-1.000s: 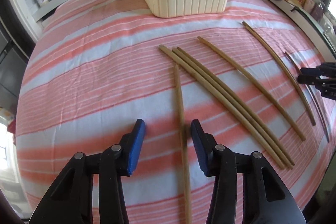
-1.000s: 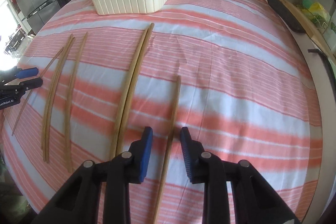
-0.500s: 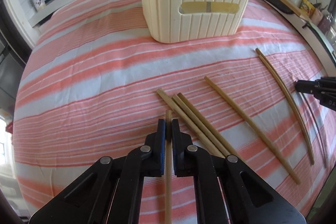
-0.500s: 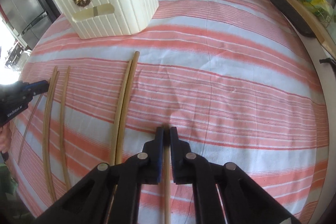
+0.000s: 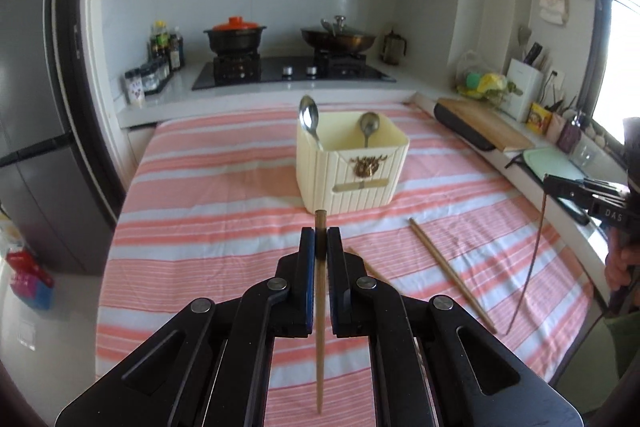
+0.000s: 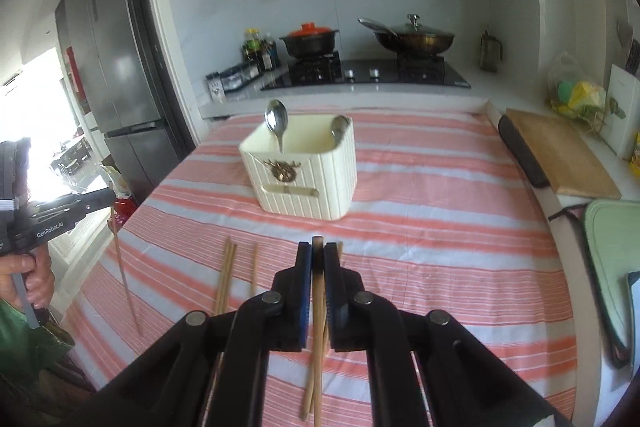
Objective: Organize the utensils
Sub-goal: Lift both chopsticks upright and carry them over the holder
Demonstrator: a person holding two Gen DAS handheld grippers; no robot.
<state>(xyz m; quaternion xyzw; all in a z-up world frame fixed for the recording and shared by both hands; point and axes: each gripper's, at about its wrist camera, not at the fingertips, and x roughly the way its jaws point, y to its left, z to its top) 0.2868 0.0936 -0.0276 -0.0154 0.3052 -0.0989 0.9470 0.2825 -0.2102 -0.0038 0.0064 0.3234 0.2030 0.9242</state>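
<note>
The left gripper is clamped on a light-brown wooden chopstick, its blue-padded fingers pressing both sides near the upper end; the stick hangs clear above the bench, which is covered by a pink-and-white striped cloth. The right gripper is likewise closed on a second wooden chopstick, gripped near its dark top end (tip protruding just past the fingers). Both grippers point toward the cream ribbed plastic utensil holder, which stands upright farther back on the cloth and contains two metal spoons. More loose chopsticks lie on the cloth nearer the grippers, apart from the holder.
</note>
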